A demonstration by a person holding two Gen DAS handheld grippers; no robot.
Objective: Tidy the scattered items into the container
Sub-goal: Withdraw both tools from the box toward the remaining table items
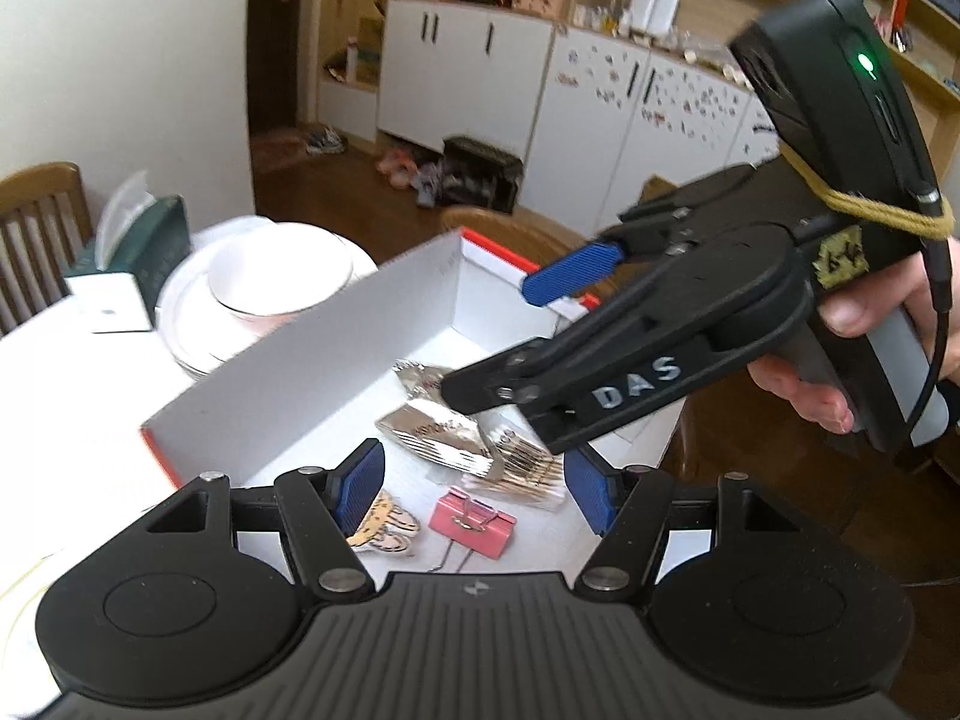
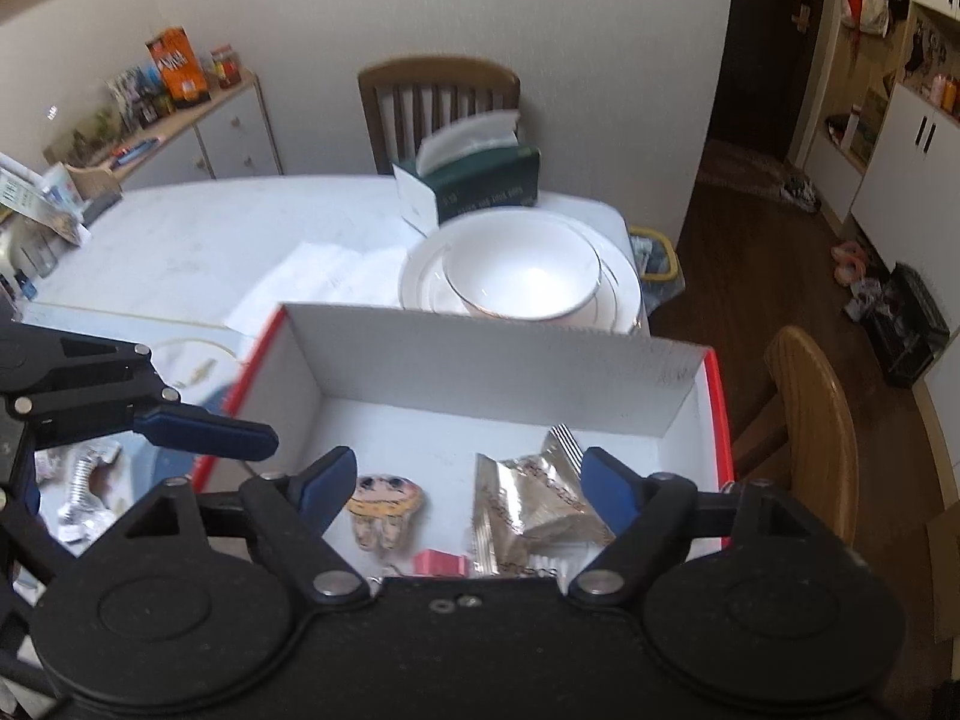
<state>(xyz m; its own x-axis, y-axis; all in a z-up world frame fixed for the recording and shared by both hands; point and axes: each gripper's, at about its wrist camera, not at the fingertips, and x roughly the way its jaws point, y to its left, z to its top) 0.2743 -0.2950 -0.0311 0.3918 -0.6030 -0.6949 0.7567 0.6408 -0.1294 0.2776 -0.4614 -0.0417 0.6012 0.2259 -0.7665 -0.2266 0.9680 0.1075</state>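
Sitting inside the box (image 2: 498, 354) already are foil packets (image 2: 528, 510), a pink clip (image 1: 474, 525) and a cartoon sticker (image 2: 384, 507). Crumpled foil bits (image 2: 84, 498) at nine o'clock outside it look left over. Both the left gripper (image 1: 474, 480) and the right gripper (image 2: 465, 489) hang wide, empty, over the box. At twelve o'clock on the white table (image 2: 198, 240) stand bowls (image 2: 522, 267) and a tissue box (image 2: 480, 186).

White box (image 2: 480, 354) holds foil packets (image 2: 528, 510); pink clip (image 1: 472, 523); cartoon sticker (image 2: 384, 507).
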